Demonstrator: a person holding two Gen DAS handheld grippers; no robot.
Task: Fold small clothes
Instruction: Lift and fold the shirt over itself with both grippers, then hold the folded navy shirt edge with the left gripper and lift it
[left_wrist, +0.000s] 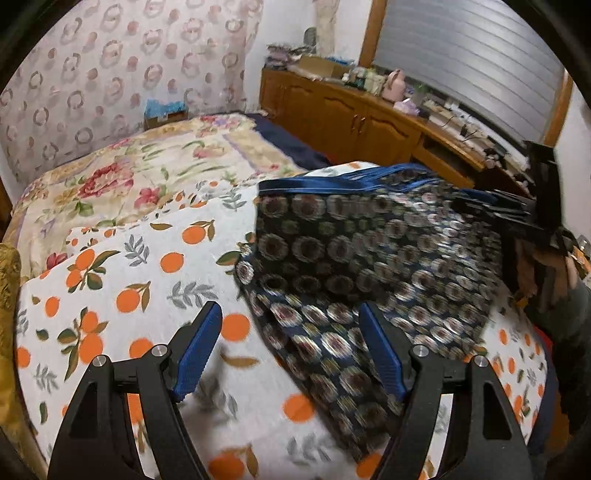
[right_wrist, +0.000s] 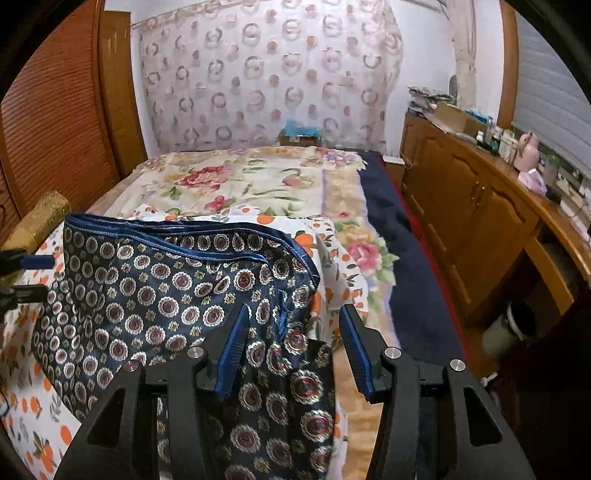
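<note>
bed (left_wrist: 147, 288) | shorts (left_wrist: 369, 266) under both parted tools, unheld

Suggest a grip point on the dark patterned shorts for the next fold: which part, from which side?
Grip the shorts at the blue waistband, likely best at its right corner, coming from the near right side. It is the stiffest, clearly visible edge, slightly raised off the sheet, and the open right tool already hovers close.
</note>
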